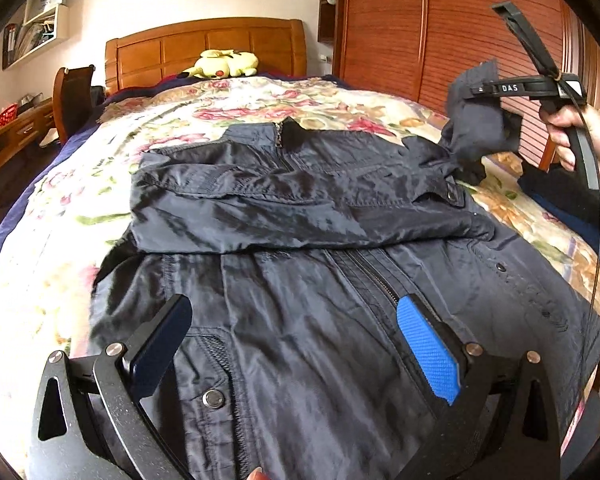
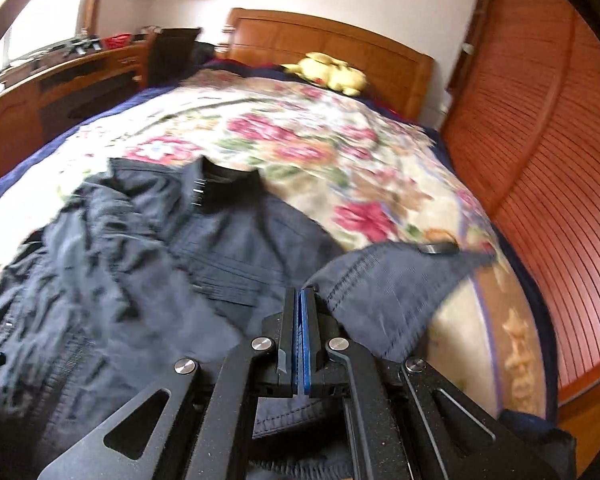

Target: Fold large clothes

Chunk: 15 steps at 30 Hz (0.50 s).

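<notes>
A dark navy jacket (image 1: 300, 216) lies front up on the flowered bedspread (image 1: 260, 96), its left sleeve folded across the chest. My left gripper (image 1: 296, 336) is open and empty just above the jacket's lower front, fingers either side of the zip. My right gripper (image 2: 300, 300) is shut on the cuff of the jacket's right sleeve (image 2: 384, 288) and holds it lifted above the bed; it also shows in the left wrist view (image 1: 480, 120) at the right. The jacket's collar (image 2: 228, 184) points toward the headboard.
A yellow plush toy (image 1: 224, 64) lies by the wooden headboard (image 1: 204, 40). A slatted wooden wardrobe (image 1: 420, 32) stands right of the bed. A desk (image 2: 60, 80) and chair (image 1: 74, 92) stand at the left. A dark folded cloth (image 1: 572, 204) lies at the bed's right edge.
</notes>
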Each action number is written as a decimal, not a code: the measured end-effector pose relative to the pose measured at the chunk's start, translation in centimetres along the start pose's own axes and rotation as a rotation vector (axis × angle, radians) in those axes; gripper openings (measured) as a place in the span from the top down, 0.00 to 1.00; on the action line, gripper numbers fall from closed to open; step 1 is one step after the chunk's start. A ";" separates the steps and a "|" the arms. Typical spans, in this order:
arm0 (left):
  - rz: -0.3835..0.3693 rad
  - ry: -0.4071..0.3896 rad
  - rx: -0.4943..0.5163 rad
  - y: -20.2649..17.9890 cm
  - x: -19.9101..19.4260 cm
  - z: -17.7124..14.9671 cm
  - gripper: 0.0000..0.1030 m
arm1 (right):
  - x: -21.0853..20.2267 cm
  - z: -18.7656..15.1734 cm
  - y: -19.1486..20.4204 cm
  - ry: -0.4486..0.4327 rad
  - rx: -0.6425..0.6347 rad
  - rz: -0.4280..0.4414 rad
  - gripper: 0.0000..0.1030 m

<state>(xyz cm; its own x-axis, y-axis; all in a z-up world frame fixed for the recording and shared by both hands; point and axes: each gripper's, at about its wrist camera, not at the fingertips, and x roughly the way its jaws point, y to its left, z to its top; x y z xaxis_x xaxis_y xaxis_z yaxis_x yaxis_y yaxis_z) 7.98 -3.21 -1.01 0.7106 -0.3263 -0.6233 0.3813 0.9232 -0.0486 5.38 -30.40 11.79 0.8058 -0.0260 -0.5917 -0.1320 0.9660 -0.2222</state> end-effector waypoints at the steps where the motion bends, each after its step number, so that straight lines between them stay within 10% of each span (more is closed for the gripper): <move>1: 0.002 -0.004 -0.004 0.2 -0.3 0.0 0.00 | -0.6 0.2 0.8 -0.016 -0.006 0.016 1.00; 15: 0.025 -0.016 -0.038 3.4 -2.5 -1.2 0.00 | 0.3 -0.6 3.6 0.058 0.031 0.049 0.96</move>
<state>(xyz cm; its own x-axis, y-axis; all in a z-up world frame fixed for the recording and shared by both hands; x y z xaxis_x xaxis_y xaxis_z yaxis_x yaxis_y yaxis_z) 6.79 0.94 -0.58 0.7289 -0.3063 -0.6122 0.3408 0.9380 -0.0635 4.83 -27.11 10.36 0.7639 0.0071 -0.6453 -0.1517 0.9739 -0.1688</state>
